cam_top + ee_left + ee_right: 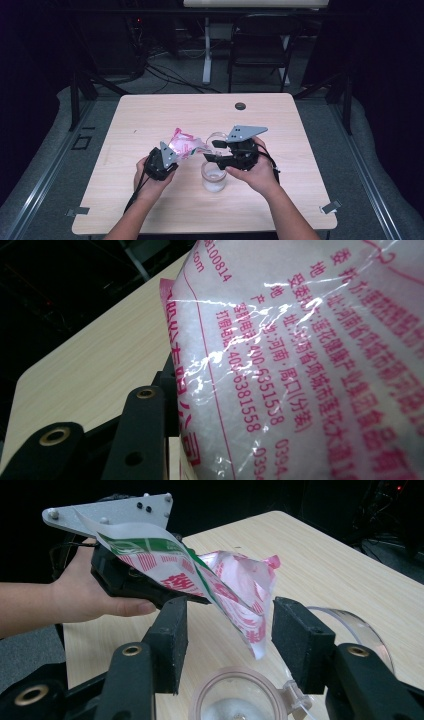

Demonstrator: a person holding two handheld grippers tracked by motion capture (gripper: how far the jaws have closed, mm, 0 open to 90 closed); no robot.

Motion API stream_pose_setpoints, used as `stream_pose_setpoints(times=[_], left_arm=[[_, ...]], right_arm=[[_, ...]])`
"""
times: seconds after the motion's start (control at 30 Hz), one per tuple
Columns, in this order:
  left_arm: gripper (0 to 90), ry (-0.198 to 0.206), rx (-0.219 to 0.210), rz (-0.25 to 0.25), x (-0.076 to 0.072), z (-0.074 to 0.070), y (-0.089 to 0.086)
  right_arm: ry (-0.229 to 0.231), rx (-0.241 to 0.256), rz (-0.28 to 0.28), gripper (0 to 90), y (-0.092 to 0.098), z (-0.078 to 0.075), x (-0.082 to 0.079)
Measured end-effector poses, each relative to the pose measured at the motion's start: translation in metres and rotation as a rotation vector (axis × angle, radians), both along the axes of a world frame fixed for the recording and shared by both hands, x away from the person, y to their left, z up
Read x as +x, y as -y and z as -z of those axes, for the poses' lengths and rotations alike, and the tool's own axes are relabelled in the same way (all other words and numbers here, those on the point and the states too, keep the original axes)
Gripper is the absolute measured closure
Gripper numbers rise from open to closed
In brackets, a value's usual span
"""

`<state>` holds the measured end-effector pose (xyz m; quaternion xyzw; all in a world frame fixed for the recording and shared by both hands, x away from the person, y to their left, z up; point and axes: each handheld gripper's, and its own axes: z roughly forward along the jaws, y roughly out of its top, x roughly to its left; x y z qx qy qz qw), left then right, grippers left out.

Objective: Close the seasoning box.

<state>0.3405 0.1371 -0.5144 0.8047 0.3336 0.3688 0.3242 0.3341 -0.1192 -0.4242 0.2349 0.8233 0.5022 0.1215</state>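
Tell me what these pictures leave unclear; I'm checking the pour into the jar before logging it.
- Left tongs: the bag covers one jaw in the left gripper view, so its hold shows best from the right gripper view.
- Jar: cut off by the bottom edge of the right gripper view; its fill level is unreadable.
- Bag's open corner: any falling grains are too small to see.
- Lid: part hidden behind the right tongs.

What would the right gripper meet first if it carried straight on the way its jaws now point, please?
Most likely the tilted plastic bag: its lower corner hangs just ahead of the open right gripper, above the clear jar. Depth is uncertain.
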Motion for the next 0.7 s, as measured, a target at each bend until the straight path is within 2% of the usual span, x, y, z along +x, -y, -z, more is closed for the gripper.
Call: stream_pose_setpoints(times=[0.2, 0.37, 0.5, 0.7], left_arm=[[60.2, 0.023, 0.040, 0.017, -0.003, 0.000, 0.007], [60.2, 0.039, 0.078, 0.024, -0.005, -0.001, 0.010], [60.2, 0.048, 0.094, 0.030, -0.006, -0.001, 0.012], [60.2, 0.059, 0.118, 0.036, -0.006, 0.001, 0.015]], right_arm=[[0.003, 0.001, -0.004, 51.1, 0.000, -0.001, -0.002], [0.013, -0.018, -0.020, 53.7, -0.002, -0.001, -0.005], [0.029, -0.021, -0.038, 55.9, -0.003, -0.001, -0.008], [0.026, -0.032, -0.044, 58.8, -0.004, 0.000, -0.008]])
